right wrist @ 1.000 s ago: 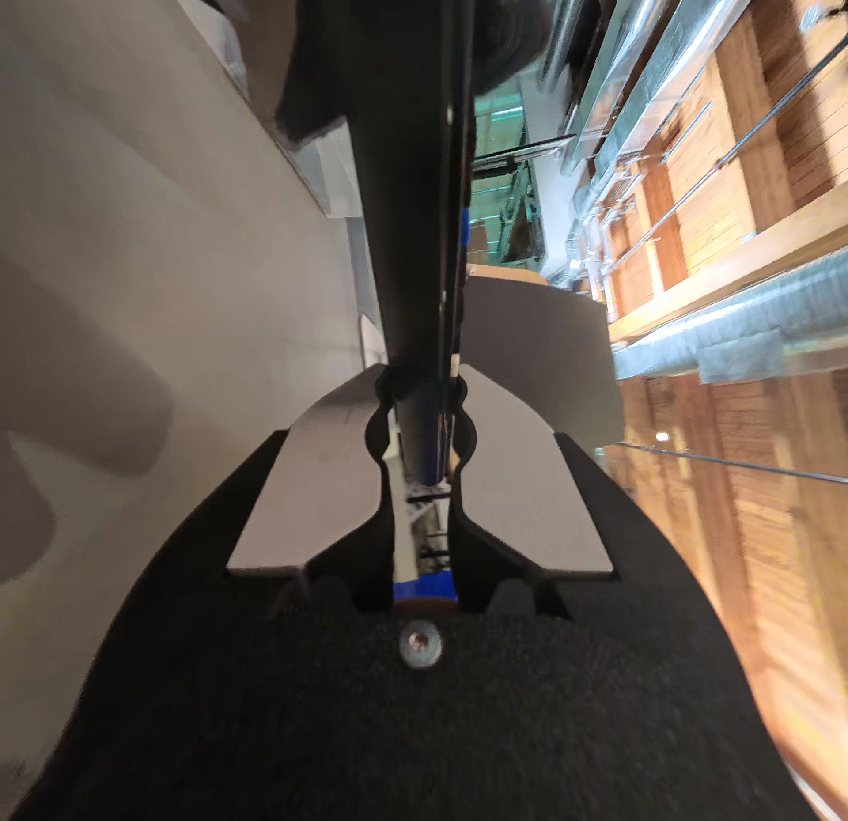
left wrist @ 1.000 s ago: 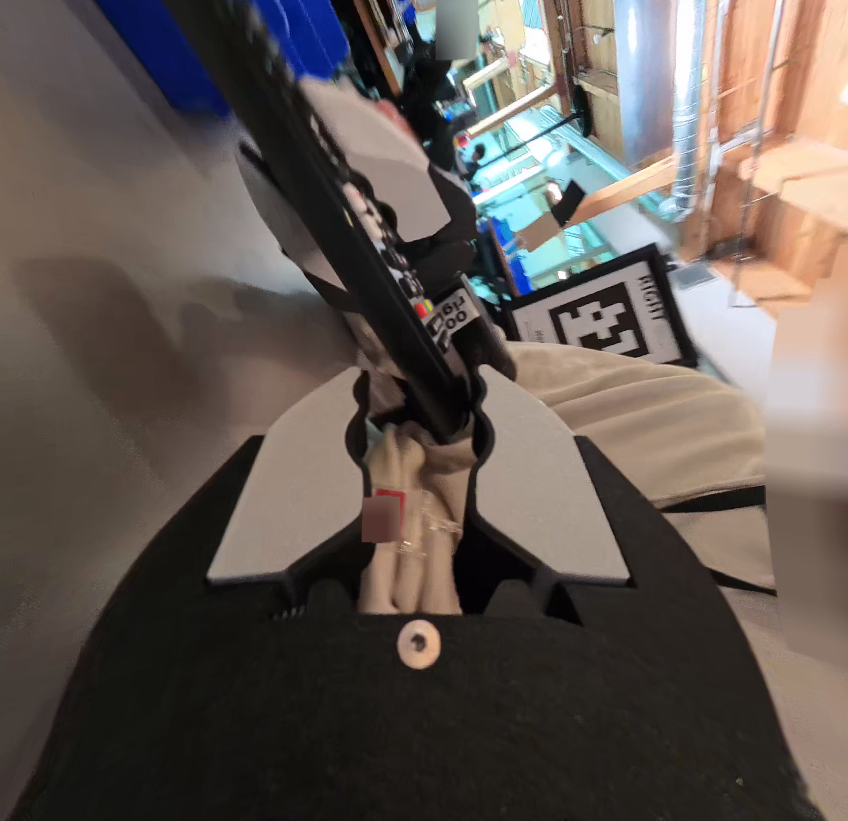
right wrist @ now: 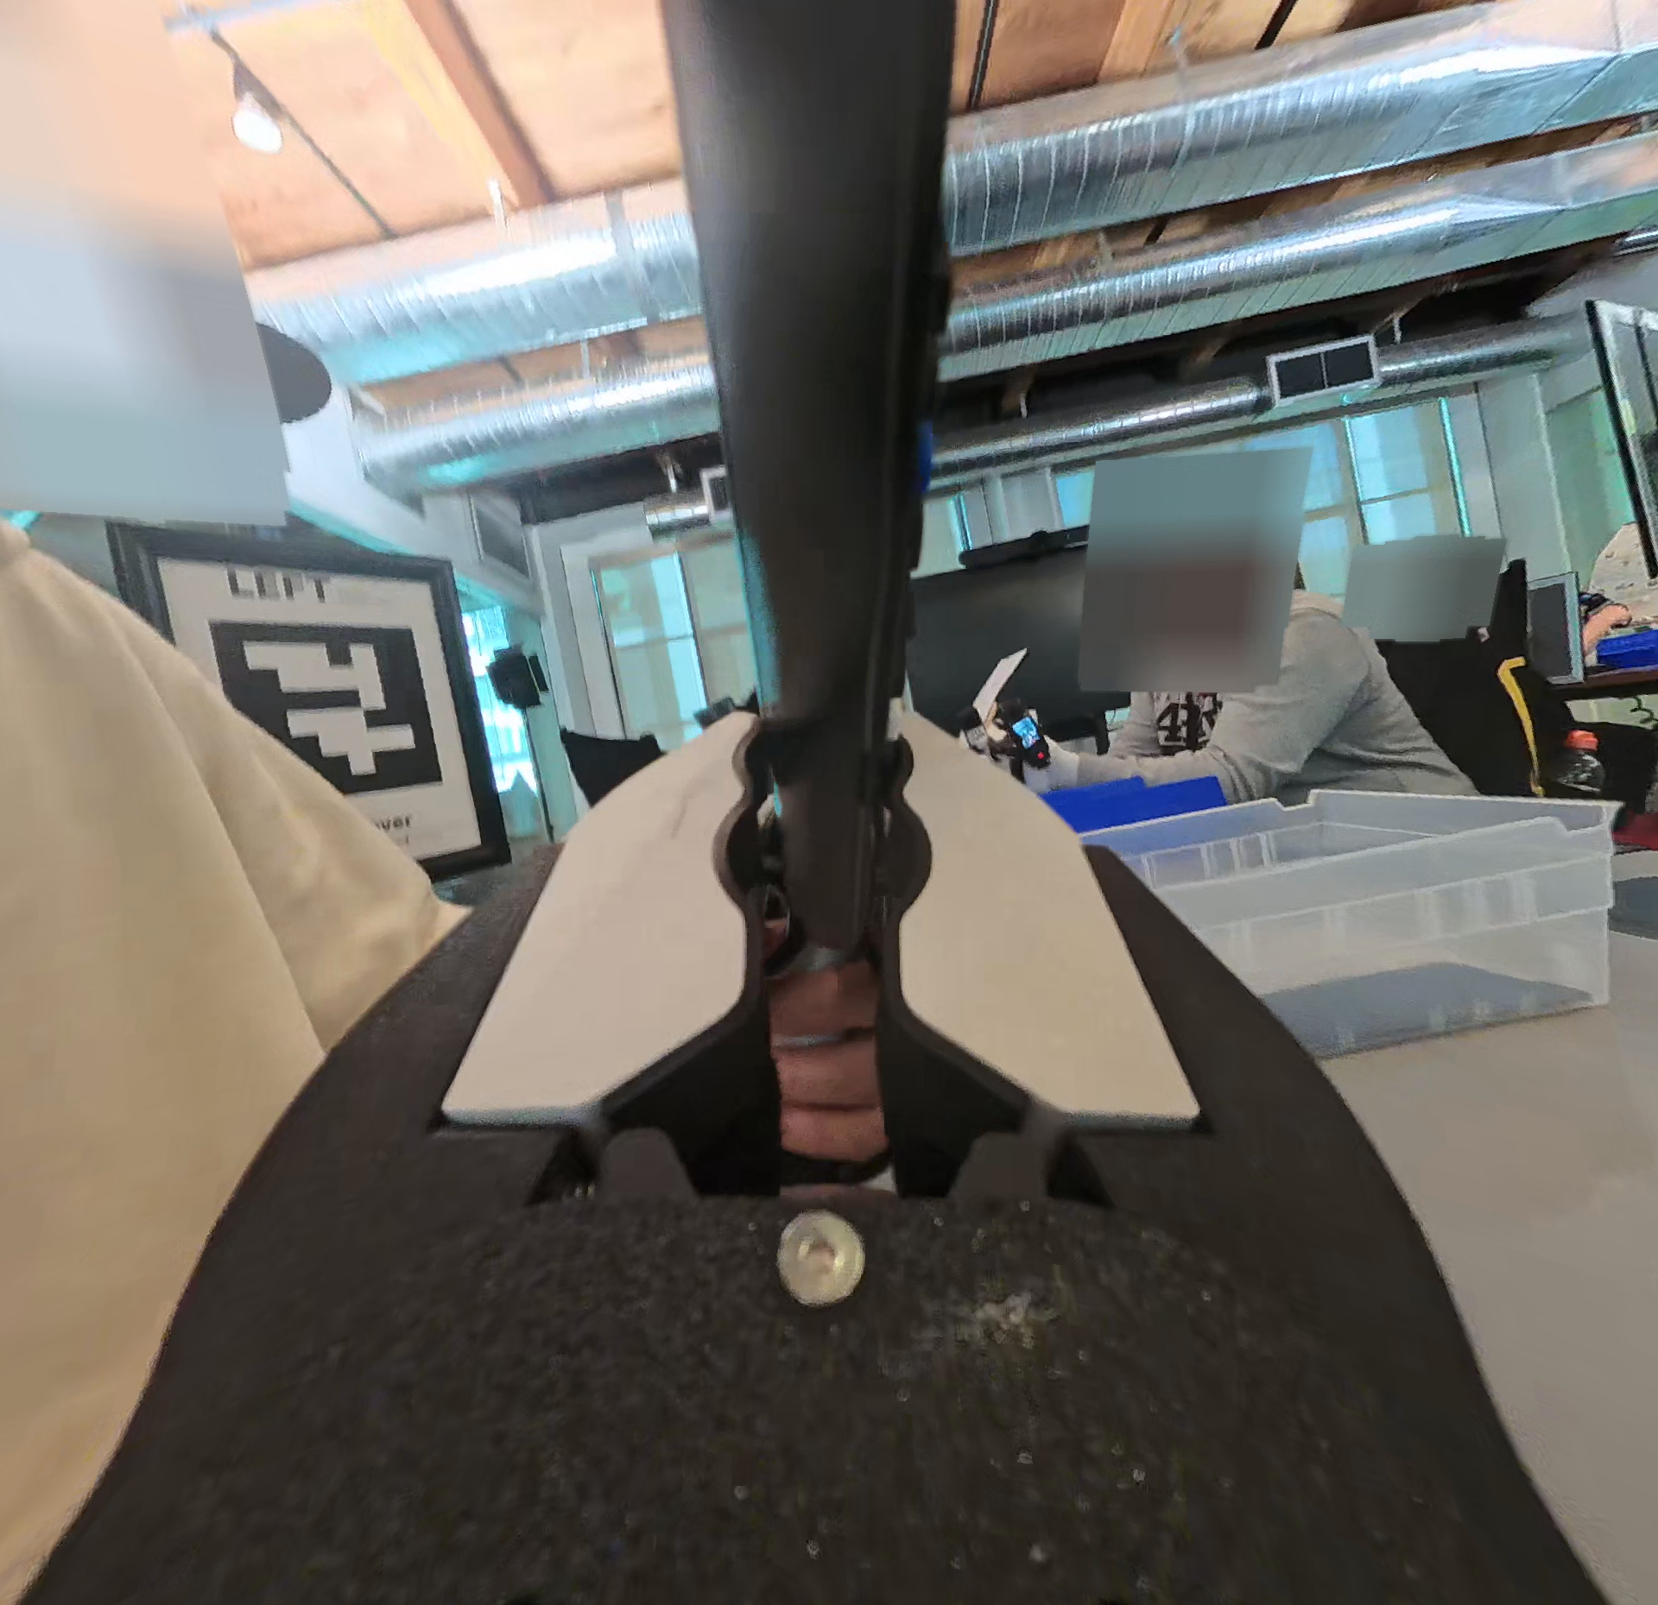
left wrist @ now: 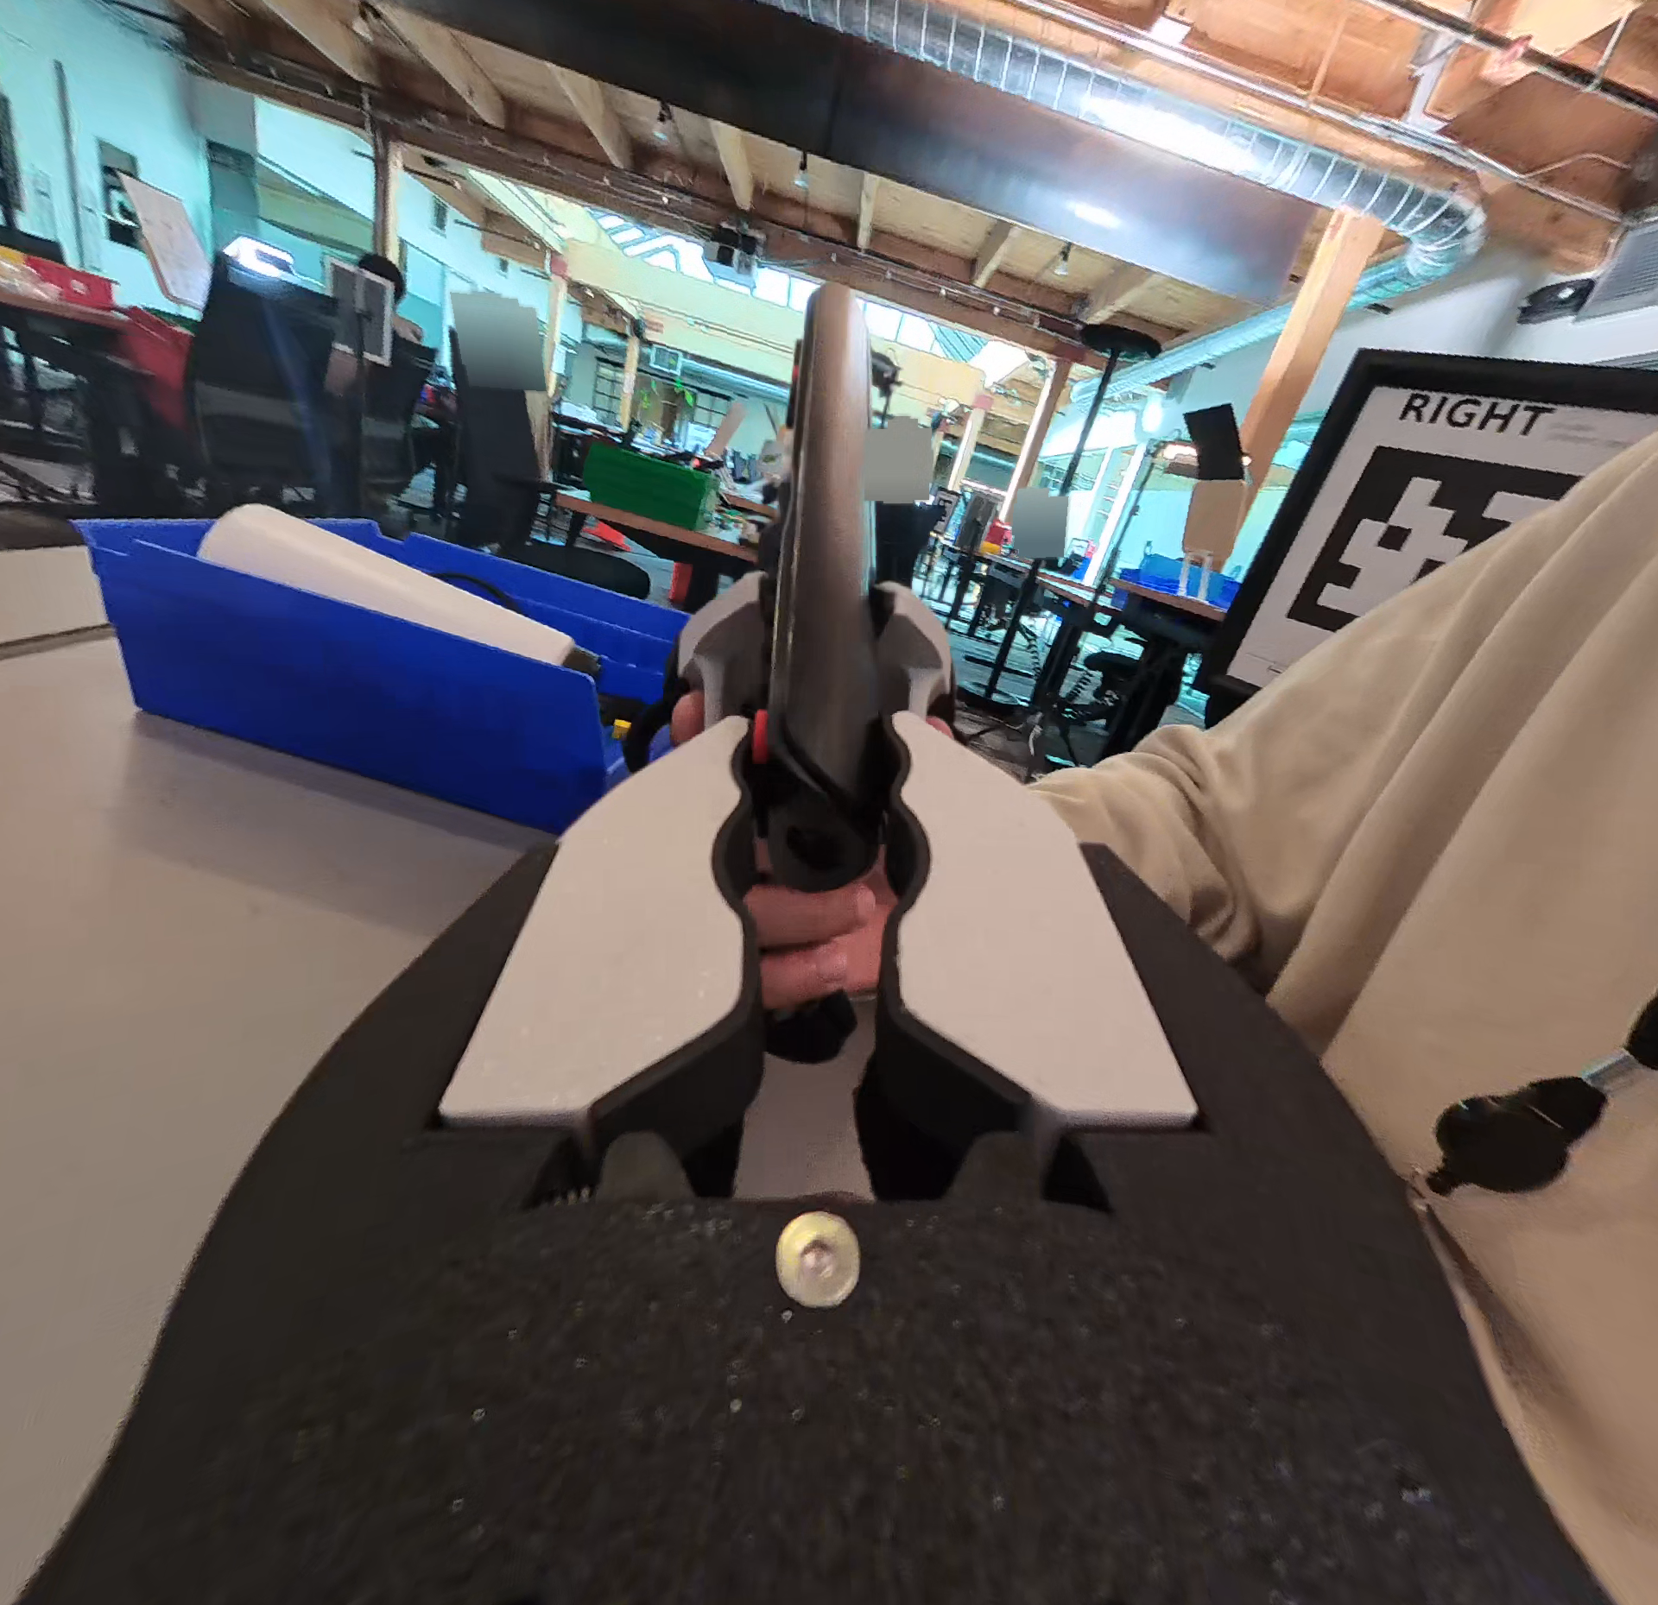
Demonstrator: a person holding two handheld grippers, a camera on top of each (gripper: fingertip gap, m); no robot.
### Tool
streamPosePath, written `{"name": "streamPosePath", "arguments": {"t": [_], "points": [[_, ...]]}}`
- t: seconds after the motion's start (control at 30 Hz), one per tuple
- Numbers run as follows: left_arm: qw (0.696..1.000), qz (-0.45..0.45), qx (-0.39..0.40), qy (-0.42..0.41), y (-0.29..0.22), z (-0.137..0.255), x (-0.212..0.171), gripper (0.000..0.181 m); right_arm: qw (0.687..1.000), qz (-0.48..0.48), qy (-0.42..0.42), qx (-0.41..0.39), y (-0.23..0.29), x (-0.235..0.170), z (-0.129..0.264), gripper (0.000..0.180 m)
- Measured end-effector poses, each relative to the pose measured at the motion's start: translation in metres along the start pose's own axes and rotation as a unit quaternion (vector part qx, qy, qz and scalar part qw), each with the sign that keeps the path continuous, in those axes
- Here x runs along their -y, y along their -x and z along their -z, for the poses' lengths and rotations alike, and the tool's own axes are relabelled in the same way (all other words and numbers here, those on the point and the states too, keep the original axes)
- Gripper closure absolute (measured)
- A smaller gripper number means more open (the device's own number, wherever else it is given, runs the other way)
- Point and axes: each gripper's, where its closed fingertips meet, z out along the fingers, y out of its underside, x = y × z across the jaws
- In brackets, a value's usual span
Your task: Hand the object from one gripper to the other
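Left to right, left wrist view:
- Blue bin (left wrist: 359,692) with a white roll (left wrist: 377,575) in it, at the far left edge of the table (left wrist: 179,934).
- Centre: left gripper (left wrist: 816,755) clenched on the lower end of the black remote control (left wrist: 830,485).
- Right gripper (left wrist: 812,638) just beyond, fingers pinching the same remote slightly higher up.
- Hand (left wrist: 812,943) visible through the gap below.
- Cream sleeve (left wrist: 1346,799) and framed marker board (left wrist: 1328,602) at right.

Right wrist view:
- Right gripper clamped on the remote, which runs up out of the top of the view.
- Clear plastic bin (right wrist: 1346,916) at the right edge of the table.

Changed vs a second ago:
- Both cameras rolled from roughly sideways to level.
- Remote went from slanted to upright and edge-on, held in the air above the table.
- Grip unchanged: double hold then, double hold now.

Read:
- Only the pose has changed. The transfer itself is not done.
- Mid-handover, neither side released.
- Can't tell from these views which side is giving.
- Next probably needs one gripper to open while the other stays tight.
- Risk: remote is long, so likely to pivot in a single pinch near its end.
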Motion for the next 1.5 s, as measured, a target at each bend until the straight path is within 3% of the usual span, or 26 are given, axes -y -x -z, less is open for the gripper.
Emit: {"name": "streamPosePath", "arguments": {"t": [0.2,0.33,0.4,0.5,0.63,0.73,0.9,1.0,1.07,1.3,1.37,1.43,1.5], "points": [[0.999,0.023,0.028,0.04,0.01,0.008,0.002,0.158,0.999,0.001,0.036,-0.028,-0.012,-0.005,0.002,0.155],[0.99,-0.06,0.098,0.08,0.026,0.03,0.016,0.158,0.99,0.059,0.094,-0.089,-0.035,0.002,0.025,0.132],[0.968,-0.132,0.162,0.136,0.042,0.046,0.017,0.158,0.964,0.136,0.169,-0.153,-0.057,0.001,0.046,0.122],[0.938,-0.174,0.221,0.203,0.061,0.061,0.015,0.158,0.88,0.274,0.302,-0.242,-0.091,0.0,0.077,0.12],[0.931,-0.144,0.237,0.239,0.071,0.059,-0.005,0.158,0.756,0.422,0.415,-0.278,-0.1,-0.016,0.082,0.11],[0.927,-0.136,0.238,0.257,0.071,0.051,-0.018,0.158,0.667,0.526,0.446,-0.283,-0.094,-0.032,0.069,0.106],[0.91,-0.149,0.253,0.292,0.068,0.042,-0.031,0.158,0.576,0.621,0.464,-0.26,-0.089,-0.054,0.054,0.11],[0.928,-0.087,0.243,0.269,0.06,0.03,-0.034,0.158,0.502,0.663,0.486,-0.269,-0.1,-0.058,0.058,0.111],[0.93,-0.055,0.249,0.263,0.058,0.027,-0.036,0.158,0.463,0.688,0.485,-0.278,-0.105,-0.054,0.061,0.123],[0.947,-0.06,0.229,0.217,0.053,0.022,-0.028,0.156,0.488,0.672,0.48,-0.283,-0.101,-0.045,0.06,0.126],[0.945,-0.064,0.235,0.218,0.053,0.028,-0.028,0.134,0.504,0.653,0.482,-0.295,-0.104,-0.042,0.066,0.125],[0.943,-0.062,0.246,0.215,0.052,0.039,-0.031,0.113,0.55,0.612,0.473,-0.315,-0.106,-0.036,0.073,0.125],[0.947,-0.056,0.242,0.205,0.047,0.05,-0.04,0.117,0.633,0.543,0.45,-0.319,-0.103,-0.033,0.076,0.126]]}}
